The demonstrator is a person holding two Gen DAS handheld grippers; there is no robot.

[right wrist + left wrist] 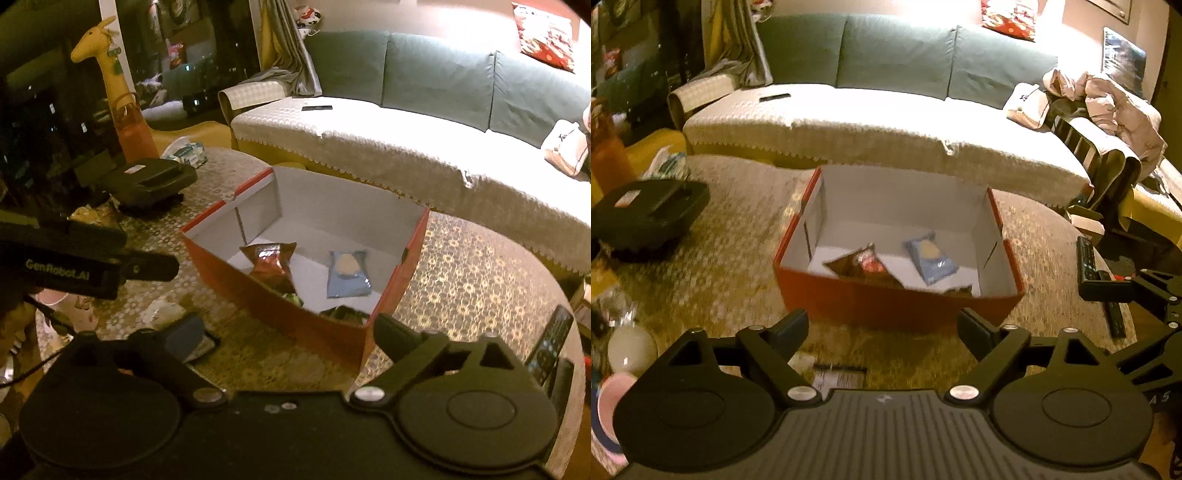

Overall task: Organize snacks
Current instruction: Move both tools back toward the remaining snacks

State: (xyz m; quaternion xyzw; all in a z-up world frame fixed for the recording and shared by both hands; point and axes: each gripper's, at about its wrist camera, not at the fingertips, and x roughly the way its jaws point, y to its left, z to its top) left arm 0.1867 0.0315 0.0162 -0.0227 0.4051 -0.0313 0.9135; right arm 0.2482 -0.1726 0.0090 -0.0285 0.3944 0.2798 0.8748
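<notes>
A red box (897,302) with white inside walls sits open on the table (720,266). Its lid (886,188) stands up at the back. Inside, a dark red snack bag (271,262) lies on the left, crinkled and tilted. A flat blue packet (347,273) with a pale round shape on it lies to the right, apart from the bag. Something green (343,314) peeks up at the near wall.

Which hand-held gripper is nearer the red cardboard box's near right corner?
Right. The right hand-held gripper hangs open right at that corner of the red cardboard box; the left hand-held gripper, also open, sits back from the box's front wall.
</notes>
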